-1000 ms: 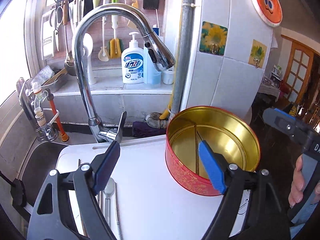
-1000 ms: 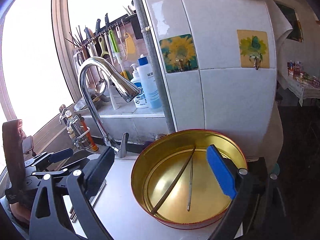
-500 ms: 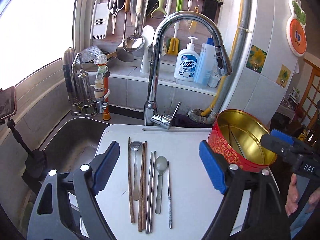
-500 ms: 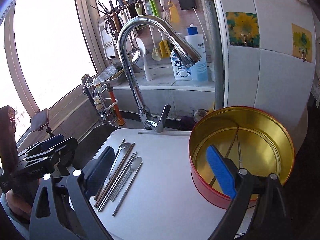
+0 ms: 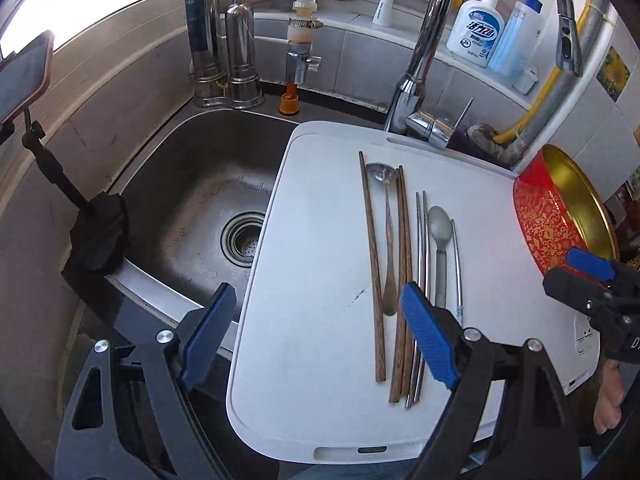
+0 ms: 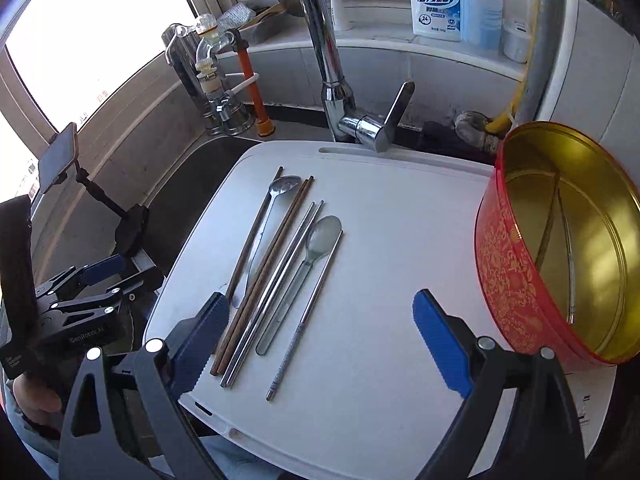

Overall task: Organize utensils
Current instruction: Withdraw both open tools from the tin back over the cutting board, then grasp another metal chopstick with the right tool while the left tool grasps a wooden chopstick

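At right, the red tin (image 6: 516,268) holds two chopsticks (image 6: 560,232); the bottle (image 6: 437,0) at top reads "28". Both the left gripper (image 5: 316,332) and the right gripper (image 6: 320,336) gape, released.

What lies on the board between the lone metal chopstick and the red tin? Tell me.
Nothing: in the right wrist view, bare white board separates the metal chopstick from the red tin.

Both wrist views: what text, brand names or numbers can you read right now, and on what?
"28" after Chinese characters, and "24" in a circle below: white soap bottle label.
"GenRobot.AI": body of the left claw, seen from the right wrist.
"D": right claw body, cut off at the frame edge.
Blue bottle label and the board corner marks: too small to read.
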{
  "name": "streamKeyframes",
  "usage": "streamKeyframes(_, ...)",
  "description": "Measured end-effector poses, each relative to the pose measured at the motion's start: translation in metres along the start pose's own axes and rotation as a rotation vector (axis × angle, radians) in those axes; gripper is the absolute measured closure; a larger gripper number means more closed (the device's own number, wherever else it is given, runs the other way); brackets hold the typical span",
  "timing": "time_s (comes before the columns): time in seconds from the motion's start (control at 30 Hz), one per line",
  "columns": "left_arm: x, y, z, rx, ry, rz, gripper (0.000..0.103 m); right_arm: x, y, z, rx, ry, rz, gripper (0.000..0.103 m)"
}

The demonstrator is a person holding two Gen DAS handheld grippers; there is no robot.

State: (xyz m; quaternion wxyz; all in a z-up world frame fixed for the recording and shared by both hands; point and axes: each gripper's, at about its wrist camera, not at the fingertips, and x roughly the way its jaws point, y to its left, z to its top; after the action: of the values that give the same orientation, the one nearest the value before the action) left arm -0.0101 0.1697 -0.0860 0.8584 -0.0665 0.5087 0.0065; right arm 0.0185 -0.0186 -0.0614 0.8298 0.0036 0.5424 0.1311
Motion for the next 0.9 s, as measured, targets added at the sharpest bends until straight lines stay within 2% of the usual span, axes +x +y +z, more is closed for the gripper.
streamKeyframes(0.1,0.021,0.006,0.002,0.014,0.05,0.0,0.02,0.027,0.003,-0.006,0.004,0.066,-0.051,0.009)
streamKeyframes(0.3,0.053,-0.006,0.026,0.101,0.067,-0.021,0.02,0.056,0.001,-0.016,0.041,0.12,-0.101,0.01)
streamKeyframes(0.4,0.068,-0.015,0.04,0.144,0.073,-0.023,0.02,0.065,0.002,-0.017,0.036,0.132,-0.143,0.018)
streamKeyframes(0.63,0.088,-0.032,0.047,0.236,0.1,-0.015,0.02,0.077,0.004,-0.02,0.028,0.133,-0.177,0.018)
streamKeyframes(0.9,0.099,-0.031,0.048,0.265,0.113,0.015,0.02,0.088,0.005,-0.019,0.011,0.131,-0.217,0.019)
